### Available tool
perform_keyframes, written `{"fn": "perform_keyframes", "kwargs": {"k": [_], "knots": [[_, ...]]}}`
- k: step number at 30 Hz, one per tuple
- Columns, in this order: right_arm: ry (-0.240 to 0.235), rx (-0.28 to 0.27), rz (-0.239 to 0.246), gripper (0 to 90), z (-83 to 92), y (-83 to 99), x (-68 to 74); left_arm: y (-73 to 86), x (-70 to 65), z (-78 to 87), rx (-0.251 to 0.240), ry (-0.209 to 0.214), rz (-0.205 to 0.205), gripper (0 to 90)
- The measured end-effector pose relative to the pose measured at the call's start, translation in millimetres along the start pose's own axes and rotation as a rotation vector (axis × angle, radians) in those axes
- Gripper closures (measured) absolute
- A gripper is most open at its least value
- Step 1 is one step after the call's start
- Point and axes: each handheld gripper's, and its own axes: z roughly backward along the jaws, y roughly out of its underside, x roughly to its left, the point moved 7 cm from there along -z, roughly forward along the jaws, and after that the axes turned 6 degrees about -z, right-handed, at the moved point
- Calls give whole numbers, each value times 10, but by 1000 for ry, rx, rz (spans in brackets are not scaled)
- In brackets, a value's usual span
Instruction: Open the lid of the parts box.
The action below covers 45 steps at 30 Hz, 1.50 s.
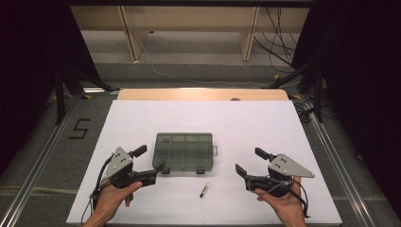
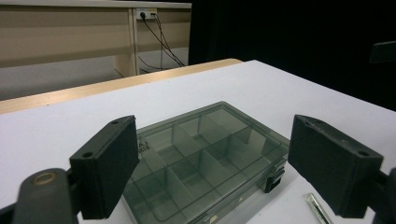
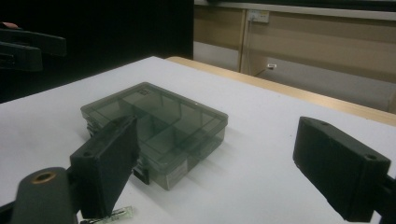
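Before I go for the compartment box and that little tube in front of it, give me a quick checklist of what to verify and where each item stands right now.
1. Left gripper open and holding nothing: ok.
2. Right gripper open and holding nothing: ok.
3. Compartment box lid shut, both front latches down: ok by the look of it; whether they are fully locked, cannot tell.
4. Small tube lies free on the white table, apart from the box: ok.
5. Box compartments hold anything: cannot tell for certain through the smoky lid; they look empty.
6. Path between each gripper and the box unobstructed: ok.
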Motion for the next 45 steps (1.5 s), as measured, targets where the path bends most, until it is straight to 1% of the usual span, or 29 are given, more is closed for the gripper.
{"fn": "perform_keyframes", "kwargs": {"k": [6, 11, 12, 16, 19, 21, 22, 23, 24, 25, 26, 28, 29, 30, 31, 32, 33, 34, 35, 36, 37, 38, 39, 40, 41, 42, 43, 44, 45], "knots": [[-1, 3, 1, 156, -4, 2, -1, 5, 6, 2, 8, 1, -4, 155], [-8, -5, 7, 156, -28, -3, 12, 7, 20, -4, 11, 2, 4, 155], [-2, 16, 11, 156, -19, 4, 7, 5, 29, -6, 13, 5, 5, 156], [0, 17, 18, 156, -24, -1, 3, -5, 47, -5, 10, 3, 13, 156], [-1, 17, 21, 157, -28, -13, -3, 5, 53, -6, 19, 5, 11, 157], [-9, 13, 15, 157, -42, -20, -1, 14, 46, -16, 24, 6, 10, 157], [-4, 20, 25, 157, -41, -22, -12, 23, 44, -21, 32, 7, 8, 157], [-11, 25, 25, 157, -51, -23, -9, 29, 38, -31, 37, 9, 10, 157], [-5, 29, 54, 162, -83, -29, -26, 36, 41, -37, 43, 7, 6, 166], [-5, 29, 54, 162, -83, -29, -26, 42, 41, -46, 46, 9, 6, 166], [-13, 43, 69, 171, -131, -33, -51, 53, 51, -57, 57, 2, -4, 172], [-20, 53, 67, 173, -180, -48, -77, 62, 81, -107, 65, 0, -6, 170], [-20, 53, 67, 173, -180, -48, -77, 62, 81, -107, 65, 0, -6, 169], [-35, 50, 73, 191, -235, -61, -102, 64, 106, -119, 71, -8, -12, 169], [-35, 50, 73, 191, -235, -61, -102, 70, 133, -133, 77, -15, -12, 169], [-40, 71, 93, 207, -272, -56, -129, 78, 170, -149, 81, -20, -21, 168], [-40, 71, 93, 207, -272, -56, -129, 92, 205, -158, 89, -28, -17, 168], [-40, 75, 117, 209, -334, -65, -156, 103, 246, -166, 96, -42, -12, 168], [-40, 75, 117, 209, -334, -65, -156, 112, 283, -172, 100, -46, -3, 168], [-43, 90, 115, 213, -353, -62, -159, 119, 315, -178, 102, -50, 7, 179], [-56, 88, 123, 223, -429, -74, -170, 125, 348, -183, 105, -58, 9, 200], [-56, 88, 123, 223, -429, -74, -170, 132, 377, -192, 110, -63, 13, 200], [-61, 97, 118, 227, -503, -70, -175, 139, 402, -206, 115, -60, 12, 229], [-65, 111, 122, 230, -534, -64, -182, 149, 430, -214, 124, -71, 10, 242], [-65, 113, 130, 241, -575, -60, -190, 158, 459, -226, 131, -77, 7, 259], [-65, 113, 130, 241, -575, -60, -190, 171, 480, -234, 140, -80, 12, 259], [-85, 138, 134, 271, -639, -37, -194, 187, 504, -245, 149, -80, 14, 324], [-88, 142, 132, 295, -676, -27, -197, 211, 562, -264, 162, -94, 16, 350], [-88, 142, 132, 295, -676, -27, -197, 211, 562, -264, 162, -94, 16, 393]]}}
